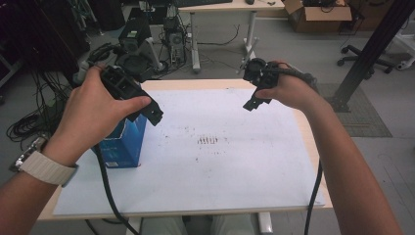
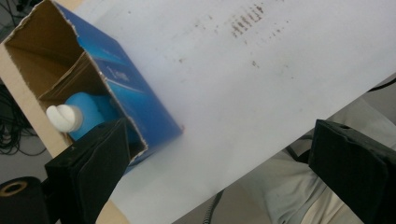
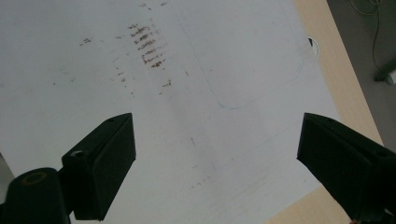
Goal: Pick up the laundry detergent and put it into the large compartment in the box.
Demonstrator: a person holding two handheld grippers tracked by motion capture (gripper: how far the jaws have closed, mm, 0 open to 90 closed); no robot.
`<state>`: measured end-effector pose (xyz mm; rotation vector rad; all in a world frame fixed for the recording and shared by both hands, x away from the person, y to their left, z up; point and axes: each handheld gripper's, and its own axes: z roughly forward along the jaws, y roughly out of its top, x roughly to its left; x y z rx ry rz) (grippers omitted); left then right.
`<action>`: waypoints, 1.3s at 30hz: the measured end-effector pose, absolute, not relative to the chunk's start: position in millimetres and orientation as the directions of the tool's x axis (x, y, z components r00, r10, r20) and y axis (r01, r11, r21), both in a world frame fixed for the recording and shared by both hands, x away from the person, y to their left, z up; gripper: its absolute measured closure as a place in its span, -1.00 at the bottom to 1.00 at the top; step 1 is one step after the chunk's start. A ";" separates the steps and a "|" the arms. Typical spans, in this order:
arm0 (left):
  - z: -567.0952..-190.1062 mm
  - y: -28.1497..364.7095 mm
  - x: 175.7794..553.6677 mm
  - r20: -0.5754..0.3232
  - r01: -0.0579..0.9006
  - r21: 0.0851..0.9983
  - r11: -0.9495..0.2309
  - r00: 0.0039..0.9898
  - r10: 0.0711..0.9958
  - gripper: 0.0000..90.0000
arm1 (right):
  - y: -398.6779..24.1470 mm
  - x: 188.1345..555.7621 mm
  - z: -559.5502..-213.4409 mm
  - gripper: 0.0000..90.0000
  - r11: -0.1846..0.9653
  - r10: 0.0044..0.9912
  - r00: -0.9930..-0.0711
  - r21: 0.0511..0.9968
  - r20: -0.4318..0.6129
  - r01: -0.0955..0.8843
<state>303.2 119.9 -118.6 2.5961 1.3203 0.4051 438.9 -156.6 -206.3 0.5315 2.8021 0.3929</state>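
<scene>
A blue cardboard box [image 1: 123, 145] stands open-topped at the left of the white sheet [image 1: 230, 171]. In the left gripper view the box [image 2: 142, 105] holds a light blue bottle [image 2: 88, 109] with a white cap [image 2: 64, 117], set beside a cardboard divider. My left gripper [image 1: 149, 111] hangs over the box's near top edge. It is open [image 2: 219, 172] with nothing between the jaws. My right gripper [image 1: 254, 100] hovers above the far right of the sheet, open [image 3: 217, 163] and empty, looking down on bare paper.
Brown smudges [image 1: 208, 140] mark the middle of the sheet. The wooden table edge [image 1: 313, 142] shows along the right. Beyond the table stand a desk [image 1: 230, 7], computer gear [image 1: 134, 34], a cardboard box [image 1: 318, 14] and a black post [image 1: 372, 49].
</scene>
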 end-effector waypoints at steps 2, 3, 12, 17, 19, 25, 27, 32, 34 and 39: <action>-119.8 116.7 303.5 0.150 0.751 0.300 -0.589 0.572 0.806 -0.87 | -156.5 438.5 -206.7 -0.75 0.896 0.389 -0.899 0.311 -0.203 0.317; -120.8 115.0 303.7 0.150 0.744 0.295 -0.599 0.583 0.798 -0.87 | -156.6 438.4 -206.6 -0.75 0.896 0.389 -0.899 0.309 -0.203 0.318; -132.3 102.0 304.7 0.139 0.694 0.294 -0.657 0.649 0.748 -0.87 | -157.7 438.9 -208.1 -0.75 0.895 0.395 -0.897 0.306 -0.200 0.326; -141.1 94.1 304.3 0.121 0.675 0.293 -0.677 0.677 0.726 -0.87 | -156.5 440.7 -209.0 -0.75 0.895 0.394 -0.897 0.307 -0.202 0.325; -144.9 91.2 304.4 0.121 0.664 0.294 -0.688 0.688 0.716 -0.87 | -156.0 441.0 -209.0 -0.75 0.893 0.398 -0.895 0.307 -0.199 0.329; -148.9 85.3 306.8 0.123 0.641 0.307 -0.703 0.706 0.698 -0.86 | -155.5 440.4 -207.8 -0.75 0.895 0.393 -0.897 0.307 -0.204 0.322; -149.5 84.3 307.8 0.122 0.638 0.322 -0.700 0.705 0.699 -0.86 | -156.1 440.5 -208.0 -0.75 0.895 0.393 -0.896 0.308 -0.205 0.322; -152.4 82.2 309.8 0.129 0.632 0.313 -0.709 0.711 0.691 -0.86 | -157.4 441.4 -208.7 -0.75 0.897 0.391 -0.897 0.306 -0.206 0.320; -153.2 81.7 310.2 0.128 0.631 0.311 -0.711 0.713 0.689 -0.86 | -157.7 441.5 -209.2 -0.75 0.895 0.393 -0.897 0.308 -0.205 0.322; -154.4 81.9 311.7 0.124 0.630 0.308 -0.713 0.716 0.687 -0.85 | -157.9 442.0 -209.8 -0.75 0.894 0.395 -0.896 0.308 -0.202 0.324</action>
